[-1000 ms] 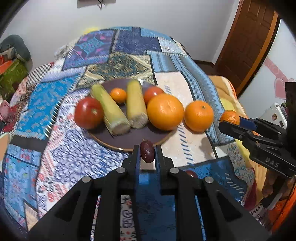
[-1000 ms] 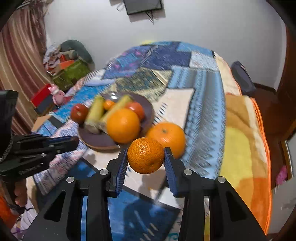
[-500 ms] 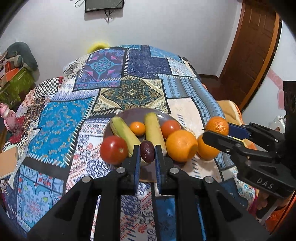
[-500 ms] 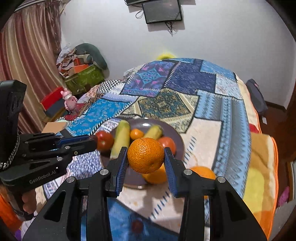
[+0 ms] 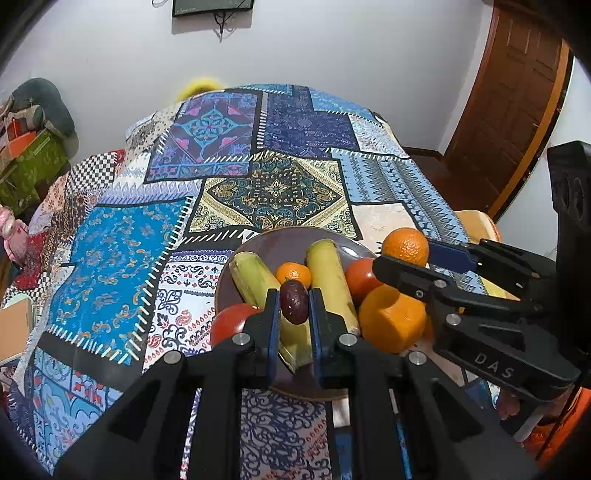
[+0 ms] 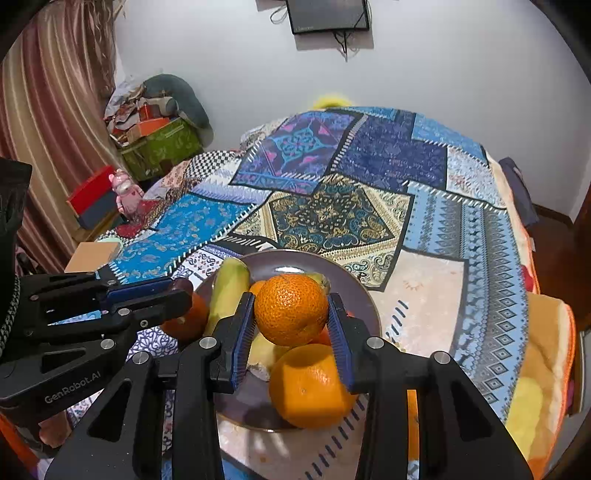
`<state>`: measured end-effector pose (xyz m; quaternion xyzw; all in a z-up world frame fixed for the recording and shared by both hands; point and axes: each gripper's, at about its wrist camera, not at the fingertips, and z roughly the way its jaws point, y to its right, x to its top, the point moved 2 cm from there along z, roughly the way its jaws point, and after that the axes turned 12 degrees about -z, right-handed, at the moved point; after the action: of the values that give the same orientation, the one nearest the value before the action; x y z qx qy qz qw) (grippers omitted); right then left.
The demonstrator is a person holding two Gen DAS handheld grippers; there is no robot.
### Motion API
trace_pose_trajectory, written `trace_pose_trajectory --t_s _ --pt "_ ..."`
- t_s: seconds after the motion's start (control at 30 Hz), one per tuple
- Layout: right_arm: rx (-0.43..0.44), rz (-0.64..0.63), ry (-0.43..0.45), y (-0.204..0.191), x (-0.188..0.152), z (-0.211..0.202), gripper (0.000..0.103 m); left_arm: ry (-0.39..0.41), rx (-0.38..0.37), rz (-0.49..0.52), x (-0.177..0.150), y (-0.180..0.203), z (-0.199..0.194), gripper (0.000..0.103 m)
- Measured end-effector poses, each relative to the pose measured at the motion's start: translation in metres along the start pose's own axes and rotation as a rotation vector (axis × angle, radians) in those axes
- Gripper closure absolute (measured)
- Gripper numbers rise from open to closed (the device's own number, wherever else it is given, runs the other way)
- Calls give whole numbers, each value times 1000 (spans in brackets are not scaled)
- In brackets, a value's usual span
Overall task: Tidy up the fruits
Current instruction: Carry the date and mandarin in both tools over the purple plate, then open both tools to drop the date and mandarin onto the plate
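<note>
Over the dark round plate (image 5: 273, 242) on the patchwork bedspread (image 5: 122, 254), both tongs hang with fruit in them. The left gripper (image 5: 294, 308) is clamped on a small dark-red fruit (image 5: 294, 306) — its blue-lined fingers (image 5: 274, 325) press it from either side — and holds it just above the near end of the two pale yellow-green corn cobs (image 5: 330, 280) that lie side by side on the plate. A small mandarin (image 5: 293, 274) sits between the cobs, a tomato (image 5: 231, 325) rests at the plate's near left rim, a second tomato (image 5: 360, 280) lies to the right of the cobs, and a big orange (image 5: 393, 317) fills the near right side. The right gripper (image 6: 291, 321) is closed on a tangerine (image 6: 291, 309) (seen from the left wrist, it hangs over the plate's right edge) and carries it above the big orange, clear of the plate. On the wall behind the bed hangs a dark screen (image 6: 327, 14), and by the curtain (image 6: 44, 122) on the left side stand a green box (image 6: 162, 146) and a pink toy figure (image 6: 127, 192).
</note>
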<state>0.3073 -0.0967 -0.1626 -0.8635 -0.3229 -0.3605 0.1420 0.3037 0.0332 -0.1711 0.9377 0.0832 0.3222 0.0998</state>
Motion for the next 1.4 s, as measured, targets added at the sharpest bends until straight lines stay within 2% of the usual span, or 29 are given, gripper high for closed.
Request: trace_pose_trajectory --t_s 0.23,0.73,1.03,1.23,1.4 --pt "0 -19 -52 2 -3 22 67 -23 7 -10 5 -4 23 89" --pt "25 -39 -89 4 -11 40 66 -63 3 -6 8 -3 50 89" --pt "20 -34 -73 6 -11 26 63 -80 -17 -11 3 -2 45 87" --pt "-12 -28 -29 16 -11 -2 58 -47 -18 3 4 3 27 86" --pt "-45 9 2 35 -18 -29 56 -5 -19 4 7 4 5 80"
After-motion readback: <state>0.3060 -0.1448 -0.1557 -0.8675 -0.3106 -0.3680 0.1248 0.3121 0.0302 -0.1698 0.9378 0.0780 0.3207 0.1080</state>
